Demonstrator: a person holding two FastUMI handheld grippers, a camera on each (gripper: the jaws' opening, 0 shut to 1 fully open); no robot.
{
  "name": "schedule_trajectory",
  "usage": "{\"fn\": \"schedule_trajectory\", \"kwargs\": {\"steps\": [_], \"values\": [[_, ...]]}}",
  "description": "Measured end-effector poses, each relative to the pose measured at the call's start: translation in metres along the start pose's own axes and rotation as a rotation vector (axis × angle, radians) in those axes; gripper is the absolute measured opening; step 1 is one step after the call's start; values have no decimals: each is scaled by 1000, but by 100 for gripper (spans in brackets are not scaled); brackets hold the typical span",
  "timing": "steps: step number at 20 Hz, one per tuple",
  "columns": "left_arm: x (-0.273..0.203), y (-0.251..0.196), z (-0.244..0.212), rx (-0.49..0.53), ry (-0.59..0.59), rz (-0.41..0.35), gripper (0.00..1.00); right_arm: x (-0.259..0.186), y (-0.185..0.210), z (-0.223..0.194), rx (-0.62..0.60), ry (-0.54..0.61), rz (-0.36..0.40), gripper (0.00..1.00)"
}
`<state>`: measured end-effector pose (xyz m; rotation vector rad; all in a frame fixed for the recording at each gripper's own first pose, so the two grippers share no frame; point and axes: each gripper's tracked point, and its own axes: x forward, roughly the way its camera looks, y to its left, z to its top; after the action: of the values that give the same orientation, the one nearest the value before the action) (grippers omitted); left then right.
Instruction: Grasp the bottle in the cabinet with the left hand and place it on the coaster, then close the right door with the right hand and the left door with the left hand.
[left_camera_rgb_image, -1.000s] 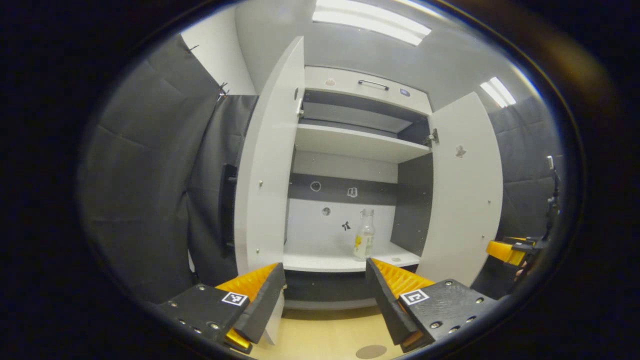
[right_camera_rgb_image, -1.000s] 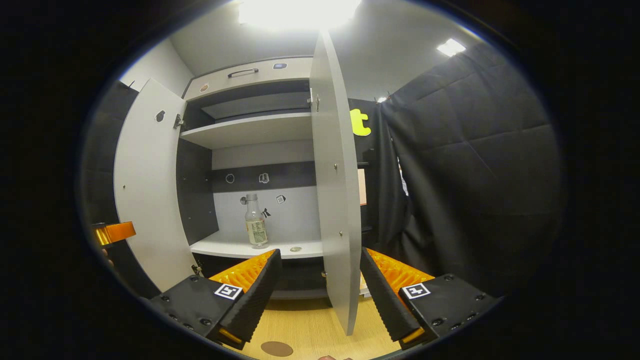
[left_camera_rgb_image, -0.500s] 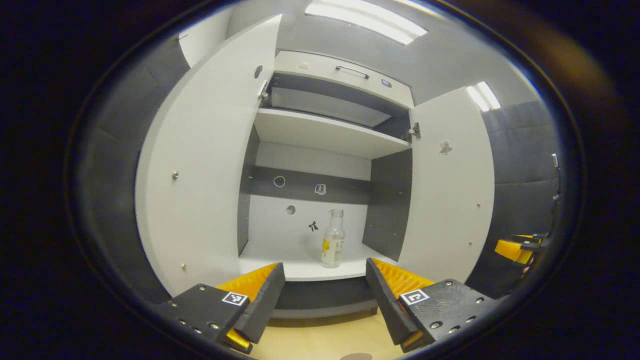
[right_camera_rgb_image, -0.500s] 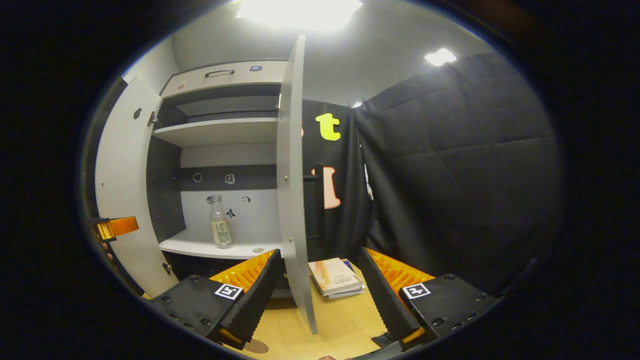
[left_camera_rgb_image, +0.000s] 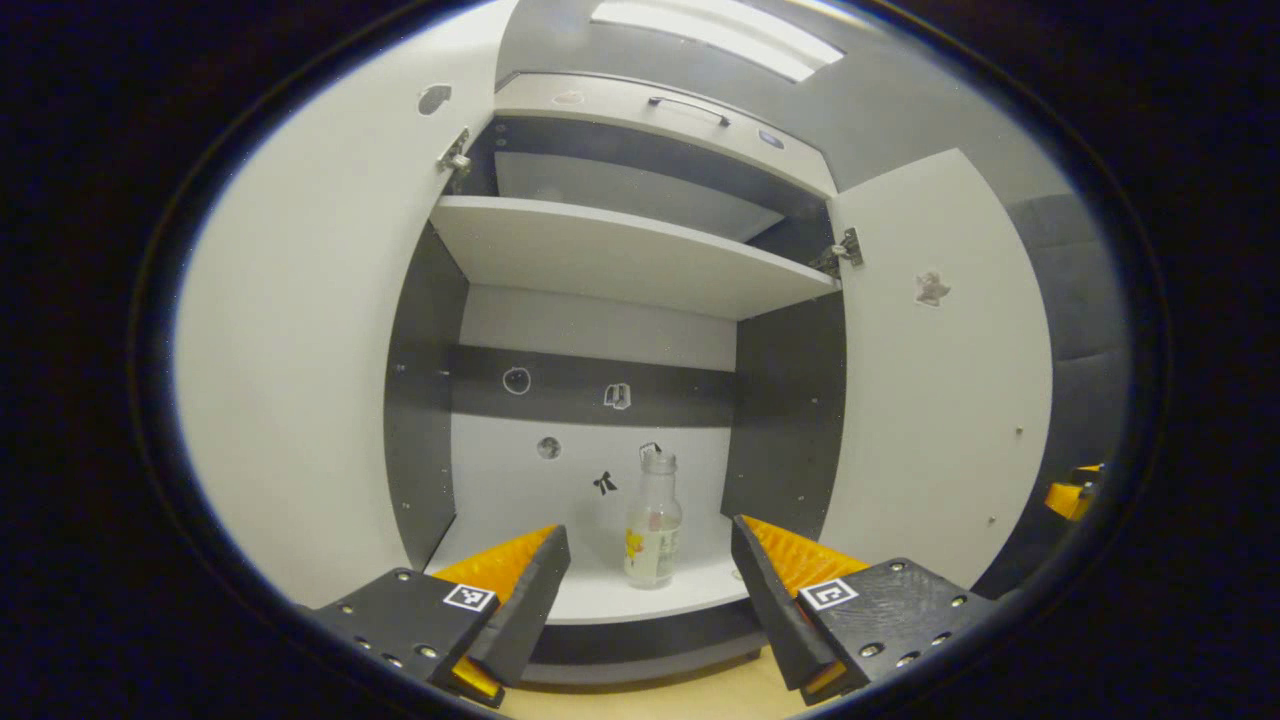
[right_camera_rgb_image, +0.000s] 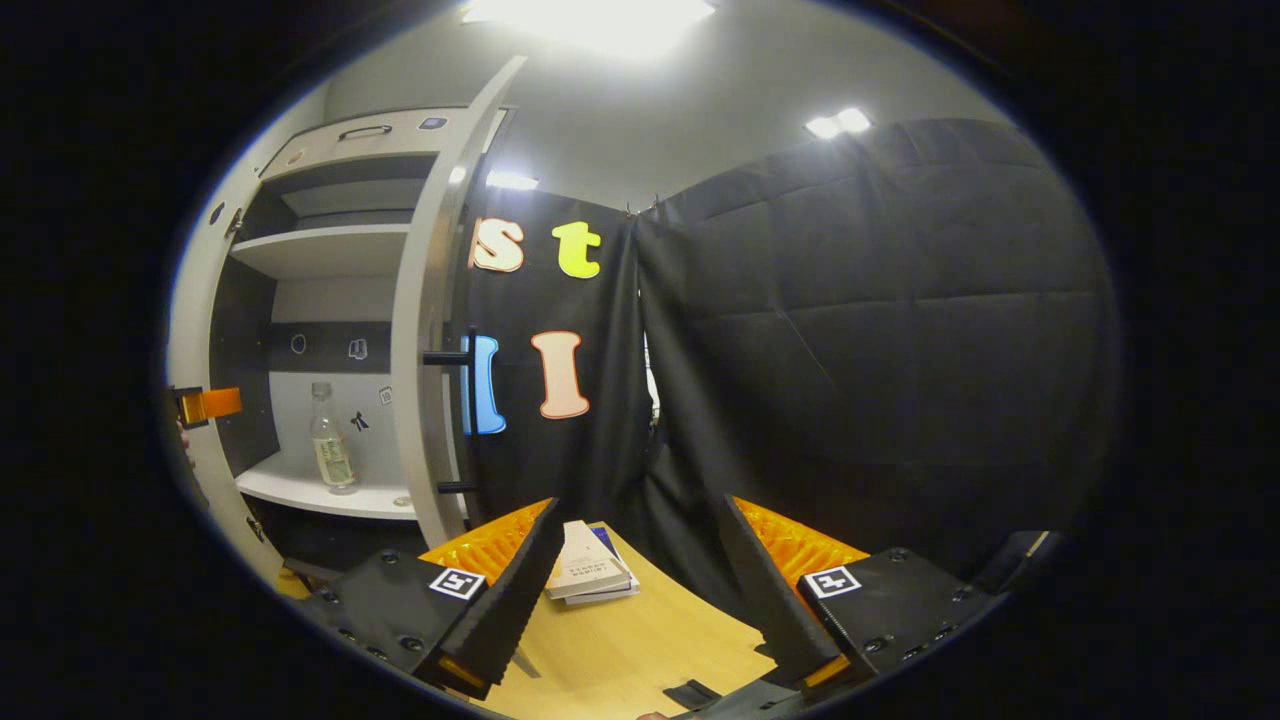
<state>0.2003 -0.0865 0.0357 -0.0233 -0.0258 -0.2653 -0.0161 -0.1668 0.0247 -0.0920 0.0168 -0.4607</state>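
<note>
A clear glass bottle (left_camera_rgb_image: 653, 520) with a pale label stands upright on the lower shelf (left_camera_rgb_image: 620, 598) of the open cabinet. My left gripper (left_camera_rgb_image: 650, 575) is open, short of the shelf's front edge, with the bottle showing between its fingers farther in. The left door (left_camera_rgb_image: 300, 380) and right door (left_camera_rgb_image: 940, 380) stand wide open on either side. In the right gripper view the bottle (right_camera_rgb_image: 329, 452) shows at the far left behind the right door (right_camera_rgb_image: 425, 330), seen edge-on. My right gripper (right_camera_rgb_image: 640, 570) is open over the wooden table (right_camera_rgb_image: 620, 640), holding nothing. The left gripper (right_camera_rgb_image: 205, 404) shows at the left edge.
An upper shelf (left_camera_rgb_image: 620, 255) and a top drawer with a handle (left_camera_rgb_image: 690, 105) sit above the bottle. A stack of books (right_camera_rgb_image: 588, 575) lies on the table by the right door's foot. Black cloth (right_camera_rgb_image: 860, 350) walls the booth to the right.
My left gripper has moved in toward the cabinet, so the bottle looms larger between its fingers. My right gripper has swung right, away from the cabinet, bringing the books and cloth wall into view.
</note>
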Motion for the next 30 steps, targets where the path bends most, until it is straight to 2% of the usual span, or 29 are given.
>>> {"fn": "schedule_trajectory", "kwargs": {"steps": [2,3,4,5,8,14,15,16,17,19,20,21,22,23,25,26,27,28,30], "values": [[24,-4,1,13,12,-7,100,15,-10,0,-7,6,-26,100],[34,-6,2,19,17,-9,100,22,-12,1,5,2,-32,96],[44,-8,2,23,14,-10,100,29,-12,4,16,-6,-36,96],[54,-9,4,29,11,-11,94,35,-14,6,23,-10,-42,96],[85,-9,4,40,15,-7,94,54,-16,0,33,-4,-49,100],[137,-1,-6,46,23,1,94,76,-14,-4,36,6,-64,96],[145,-1,-9,44,28,-1,100,78,-17,-4,36,4,-74,96],[154,-2,-14,39,35,-2,100,81,-20,-5,36,4,-87,100],[162,-1,-18,30,43,-1,94,83,-24,-6,38,7,-99,100],[172,-2,-30,18,60,-5,94,87,-32,-8,44,13,-123,100],[179,0,-36,21,70,-2,100,89,-37,-9,46,16,-133,96],[184,0,-40,28,78,1,100,90,-42,-9,46,20,-145,100],[187,-1,-42,31,81,3,94,94,-45,-11,45,24,-152,100],[191,-1,-45,35,82,5,100,98,-47,-12,44,28,-156,100],[198,2,-52,35,94,15,92,103,-51,-16,43,33,-161,96],[202,1,-55,36,97,14,100,106,-52,-17,43,37,-160,96],[204,-3,-55,33,96,6,100,109,-53,-19,43,41,-158,96],[205,-5,-55,28,89,1,92,112,-54,-19,44,44,-157,96],[209,-11,-53,32,80,-2,65,120,-55,-20,49,44,-152,96]]}}
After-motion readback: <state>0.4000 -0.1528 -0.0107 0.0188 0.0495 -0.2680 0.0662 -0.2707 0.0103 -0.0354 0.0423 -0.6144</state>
